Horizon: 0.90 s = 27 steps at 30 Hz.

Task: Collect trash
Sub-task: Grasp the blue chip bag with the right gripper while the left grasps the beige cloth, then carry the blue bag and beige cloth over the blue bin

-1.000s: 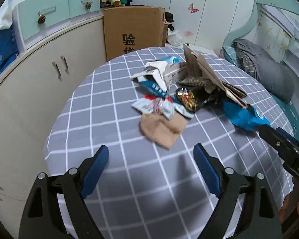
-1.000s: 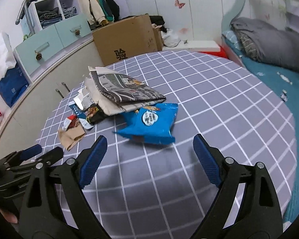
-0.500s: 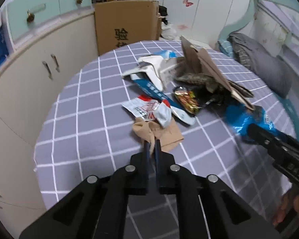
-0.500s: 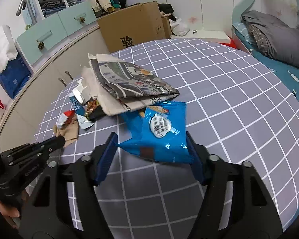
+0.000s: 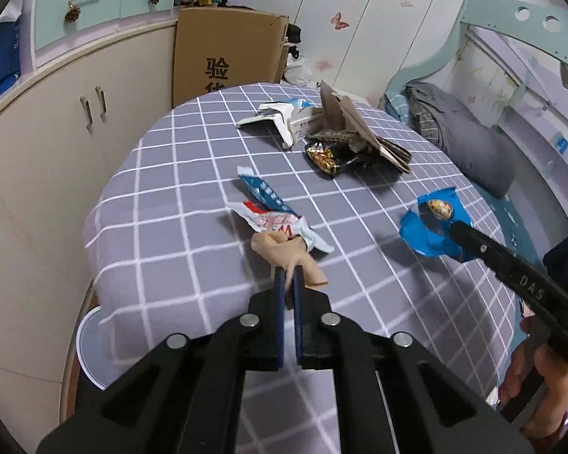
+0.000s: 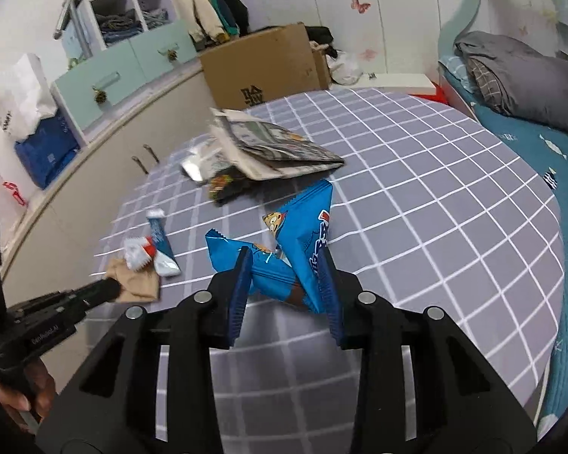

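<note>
We noted the left gripper (image 5: pixel 288 278) with its jaws nearly together, pinching the near edge of a beige crumpled paper (image 5: pixel 284 255) at the near side of the table (image 5: pixel 178 174). How much of the paper sat between the jaws was hidden by the blue pads. A red-and-white wrapper (image 5: pixel 280 225) lay touching the paper's far edge, and a blue-and-white wrapper (image 5: pixel 263 189) just beyond it.

The right gripper (image 6: pixel 286 276) had its jaws at a narrow spread, clamped on a blue snack bag (image 6: pixel 303 234), which was buckled upward between them; its lower part was covered by the jaws. We could not tell whether the bag touched the cloth. In the left wrist view the same bag (image 5: pixel 433 227) appeared to the right, partly behind the black gripper body.

Farther off lay a folded newspaper (image 6: pixel 276 147) on top of a dark snack wrapper (image 6: pixel 227 187), most of which was hidden. A white carton (image 5: pixel 284 121) lay to their far left; its print was too small to read.

The table was round, under a grey cloth with a white grid. Beyond it stood a cardboard box (image 5: pixel 225 53); cream cabinets (image 5: pixel 56 121) ran along the left. A bed (image 6: pixel 518 140) with grey bedding filled the right side. A white bin (image 5: pixel 91 344) showed under the table's near-left edge, mostly cut off.
</note>
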### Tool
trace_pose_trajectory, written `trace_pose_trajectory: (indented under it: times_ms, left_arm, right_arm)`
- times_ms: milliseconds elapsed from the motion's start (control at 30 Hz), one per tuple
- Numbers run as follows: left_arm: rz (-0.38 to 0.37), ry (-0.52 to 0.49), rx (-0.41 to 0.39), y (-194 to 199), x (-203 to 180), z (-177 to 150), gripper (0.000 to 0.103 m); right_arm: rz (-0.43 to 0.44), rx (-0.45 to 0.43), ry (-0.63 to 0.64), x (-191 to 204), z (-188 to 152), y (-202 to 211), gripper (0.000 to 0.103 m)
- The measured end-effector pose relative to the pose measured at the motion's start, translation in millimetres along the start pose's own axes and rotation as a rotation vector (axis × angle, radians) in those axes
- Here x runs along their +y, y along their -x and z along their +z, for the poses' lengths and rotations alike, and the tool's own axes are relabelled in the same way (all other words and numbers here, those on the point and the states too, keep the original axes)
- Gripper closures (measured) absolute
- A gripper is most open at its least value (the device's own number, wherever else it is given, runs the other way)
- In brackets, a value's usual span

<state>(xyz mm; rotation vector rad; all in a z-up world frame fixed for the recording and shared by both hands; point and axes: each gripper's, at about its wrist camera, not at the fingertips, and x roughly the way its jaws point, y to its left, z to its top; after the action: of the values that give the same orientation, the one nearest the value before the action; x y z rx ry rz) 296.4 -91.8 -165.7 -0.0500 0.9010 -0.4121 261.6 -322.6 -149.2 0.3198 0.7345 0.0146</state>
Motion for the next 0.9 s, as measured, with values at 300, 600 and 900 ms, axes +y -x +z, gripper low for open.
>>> trace_pose_trajectory:
  times_ms: [300,600,900]
  left_arm:
    - [0.017,0.001,0.03,15.8,21.2,-26.4,0.099]
    - [0.023,0.045,0.03,18.1,44.4,-34.3,0.099]
    - [0.065,0.132,-0.024,44.7,86.1,-42.6,0.099]
  right_arm:
    - [0.18,-0.012,0.099,83.7,-4.9,-2.8,0.069]
    - [0.235,0.13,0.23,155.8,-16.4,-61.2,0.071]
    - [0.14,0.143,0.278,149.4,-27.1,-73.7,0.072]
